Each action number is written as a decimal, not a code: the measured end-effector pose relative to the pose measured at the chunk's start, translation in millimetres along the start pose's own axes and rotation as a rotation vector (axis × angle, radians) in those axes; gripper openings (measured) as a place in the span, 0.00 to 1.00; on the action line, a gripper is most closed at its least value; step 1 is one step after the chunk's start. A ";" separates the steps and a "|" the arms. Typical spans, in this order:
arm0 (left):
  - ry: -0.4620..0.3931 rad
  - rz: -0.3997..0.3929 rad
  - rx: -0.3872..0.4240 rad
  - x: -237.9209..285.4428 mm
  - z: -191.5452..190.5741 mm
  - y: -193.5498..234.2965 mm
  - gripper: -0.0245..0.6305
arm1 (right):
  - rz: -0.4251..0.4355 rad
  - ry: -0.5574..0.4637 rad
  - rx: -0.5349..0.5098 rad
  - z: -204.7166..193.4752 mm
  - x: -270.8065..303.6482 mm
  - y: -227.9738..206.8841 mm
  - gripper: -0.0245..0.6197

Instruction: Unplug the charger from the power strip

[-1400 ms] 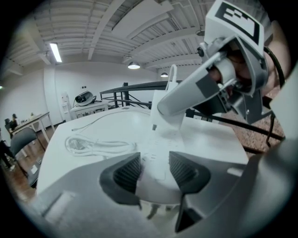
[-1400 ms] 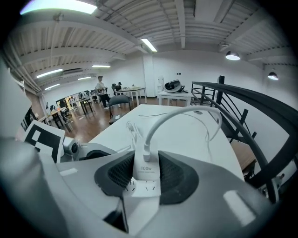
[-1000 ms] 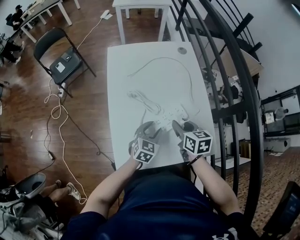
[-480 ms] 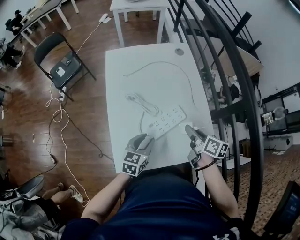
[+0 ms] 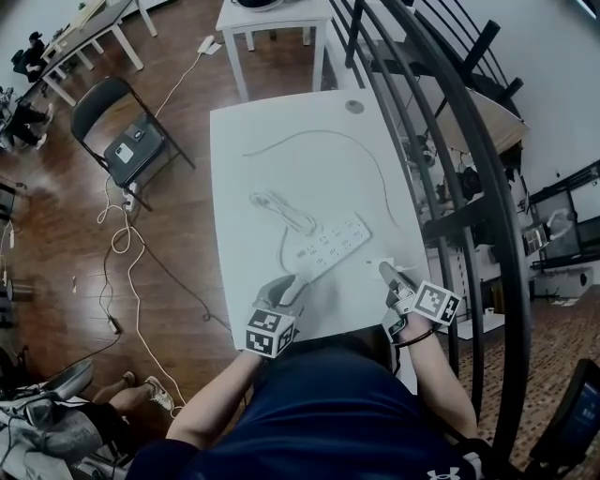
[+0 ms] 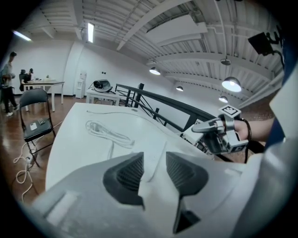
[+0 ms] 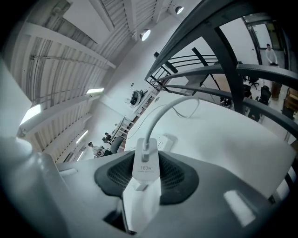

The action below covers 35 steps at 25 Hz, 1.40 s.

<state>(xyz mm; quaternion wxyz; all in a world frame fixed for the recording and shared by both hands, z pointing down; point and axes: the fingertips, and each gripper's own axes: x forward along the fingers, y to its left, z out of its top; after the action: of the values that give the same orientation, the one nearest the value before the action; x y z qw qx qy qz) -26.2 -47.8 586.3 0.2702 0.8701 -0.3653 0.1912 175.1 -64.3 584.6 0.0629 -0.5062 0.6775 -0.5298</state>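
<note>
A: What sort of place is this?

B: A big open room with a wooden floor [image 5: 56,234]. A black railing [image 5: 506,281] curves down the right side and a folding chair [image 5: 127,131] stands off to the left. In the middle is a white table [image 5: 253,112], seen from above, with a smaller white table [image 5: 272,14] beyond its far end.

A: And on the main table?

B: A white power strip [image 5: 328,246] lies at a slant in the near half. A coiled cord [image 5: 281,211] sits just past its left end.

A: What is the right gripper doing?

B: The right gripper [image 5: 385,271] is over by the table's right edge, apart from the strip. Its jaws are clamped on the charger [image 7: 145,167], a small white block. In the right gripper view the dark ribbed pads press against both of its sides. The charger's cable [image 7: 157,115] leaves its top and arcs away across the tabletop.

A: So the charger is out of the strip?

B: Yes. It sits in no socket, and there is bare table between it and the strip.

A: And the left gripper?

B: The left gripper [image 5: 292,283] is at the near edge, close to the strip's near end but not touching it. Its jaws have just been closing partway, yet a clear gap remains. Nothing is between them, and only tabletop shows through.
</note>
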 end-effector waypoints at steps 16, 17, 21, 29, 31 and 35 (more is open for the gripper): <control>0.044 -0.010 -0.021 2.4 -18.3 -9.1 0.27 | -0.098 0.066 0.015 -33.3 -2.0 -46.6 0.26; 0.044 -0.012 -0.023 2.2 -18.5 -9.7 0.27 | -0.107 0.075 0.016 -36.3 -1.8 -49.1 0.26; 0.047 -0.014 -0.028 1.0 -18.5 -11.6 0.27 | -0.140 0.095 0.024 -44.6 -2.1 -60.5 0.26; 0.055 -0.006 -0.031 -1.9 -23.8 -8.0 0.27 | -0.206 0.106 0.007 -52.2 -2.8 -81.3 0.26; 0.060 -0.005 -0.032 -2.0 -25.0 -7.5 0.27 | -0.206 0.106 0.002 -51.6 -2.2 -80.7 0.26; 0.065 -0.010 -0.032 -2.0 -26.0 -8.6 0.27 | -0.211 0.106 -0.013 -52.1 -2.1 -78.4 0.26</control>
<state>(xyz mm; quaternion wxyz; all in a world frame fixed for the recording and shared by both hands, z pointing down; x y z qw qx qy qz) -24.7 -25.8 602.7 0.2967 0.8607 -0.3550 0.2124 192.2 -22.8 667.4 -0.0323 -0.5466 0.6261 -0.5552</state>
